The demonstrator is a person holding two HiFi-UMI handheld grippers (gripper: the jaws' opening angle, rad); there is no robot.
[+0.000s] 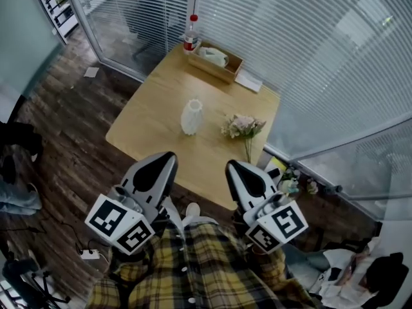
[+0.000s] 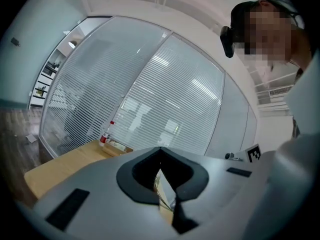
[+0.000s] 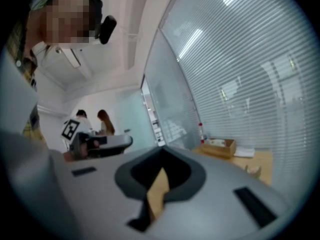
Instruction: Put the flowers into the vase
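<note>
A white ribbed vase point(image 1: 192, 116) stands upright near the middle of the wooden table point(image 1: 148, 118). To its right a small bunch of pale pink flowers point(image 1: 242, 127) lies on the tabletop, its green stem pointing toward the near edge. Both grippers hang short of the table's near edge, close to the person's plaid shirt. My left gripper point(image 1: 168, 154) point(image 2: 160, 149) has its jaw tips together and holds nothing. My right gripper point(image 1: 230, 165) point(image 3: 162, 149) is likewise shut and empty, and its tip is a little short of the stem's end.
At the table's far side sit a wooden box point(image 1: 215, 62) point(image 3: 220, 146) holding something white, a red-capped bottle point(image 1: 190, 36) point(image 2: 106, 134) and a white sheet point(image 1: 248, 81). Glass walls with blinds enclose the far and right sides. A power strip point(image 1: 90, 254) lies on the floor.
</note>
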